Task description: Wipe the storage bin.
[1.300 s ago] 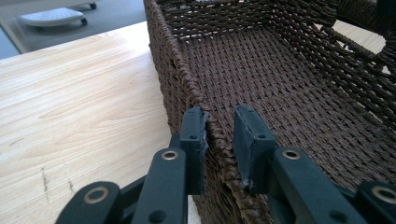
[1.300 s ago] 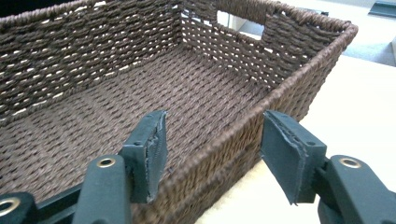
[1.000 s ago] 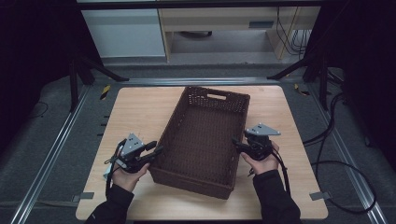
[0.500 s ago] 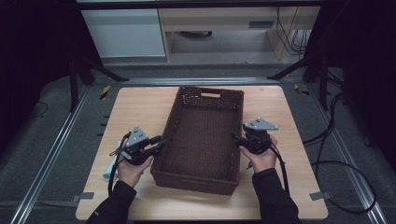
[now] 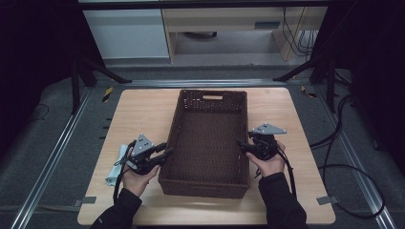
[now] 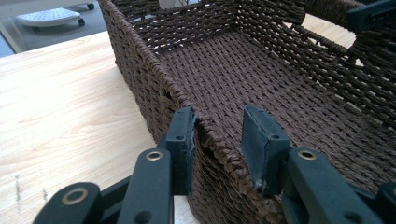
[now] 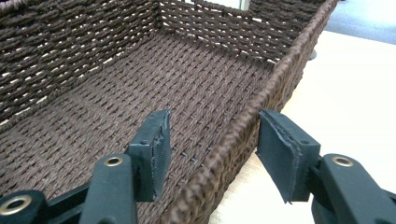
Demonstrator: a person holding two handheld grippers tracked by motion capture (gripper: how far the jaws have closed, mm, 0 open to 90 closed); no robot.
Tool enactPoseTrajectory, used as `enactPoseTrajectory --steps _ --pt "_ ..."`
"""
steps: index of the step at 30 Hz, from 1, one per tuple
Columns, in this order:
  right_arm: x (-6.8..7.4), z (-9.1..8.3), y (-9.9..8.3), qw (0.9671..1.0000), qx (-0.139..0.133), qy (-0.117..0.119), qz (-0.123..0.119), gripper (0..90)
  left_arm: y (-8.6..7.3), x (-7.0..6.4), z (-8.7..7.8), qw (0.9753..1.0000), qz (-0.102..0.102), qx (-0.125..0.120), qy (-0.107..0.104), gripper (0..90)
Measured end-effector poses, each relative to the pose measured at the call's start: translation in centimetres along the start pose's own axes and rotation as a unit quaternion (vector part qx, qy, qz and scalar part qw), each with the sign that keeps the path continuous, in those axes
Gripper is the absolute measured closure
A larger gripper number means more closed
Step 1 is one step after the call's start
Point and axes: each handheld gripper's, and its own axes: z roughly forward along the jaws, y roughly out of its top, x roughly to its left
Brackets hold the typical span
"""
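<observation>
Two grippers straddle the long rims of a dark brown, rectangular woven wicker basket (image 5: 208, 140) that sits lengthwise in the middle of a pale wooden table (image 5: 138, 112), its near end not far from the table's near edge. The left gripper (image 6: 217, 144) stands at the basket's left rim, jaws parted: the outer one rests against the outside of the wall, the inner one hangs apart over the basket floor. The right gripper (image 7: 212, 149) sits astride the right rim, jaws wide, with a gap on both sides of the weave. Neither grips the rim. Bare tabletop lies open left, right and beyond the basket. A small white folded cloth (image 5: 118, 164) lies at the near left, just beside the left gripper.
</observation>
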Motion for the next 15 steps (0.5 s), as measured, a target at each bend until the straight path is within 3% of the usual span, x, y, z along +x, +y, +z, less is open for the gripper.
enactPoseTrajectory --steps 6,12,15 --pt "0.12 0.38 -0.30 0.9999 0.009 -0.005 -0.006 44.0 -0.11 -0.43 0.05 0.9999 0.003 -0.007 0.012 62.5" --pt "0.07 0.60 -0.49 0.9998 0.020 -0.005 -0.002 52.5 -0.09 -0.74 0.10 0.9998 -0.003 -0.006 0.020 63.2" --pt "0.18 0.38 -0.29 0.9994 0.025 -0.018 -0.013 58.1 -0.13 -1.00 0.06 0.9998 -0.003 -0.006 0.019 63.1"
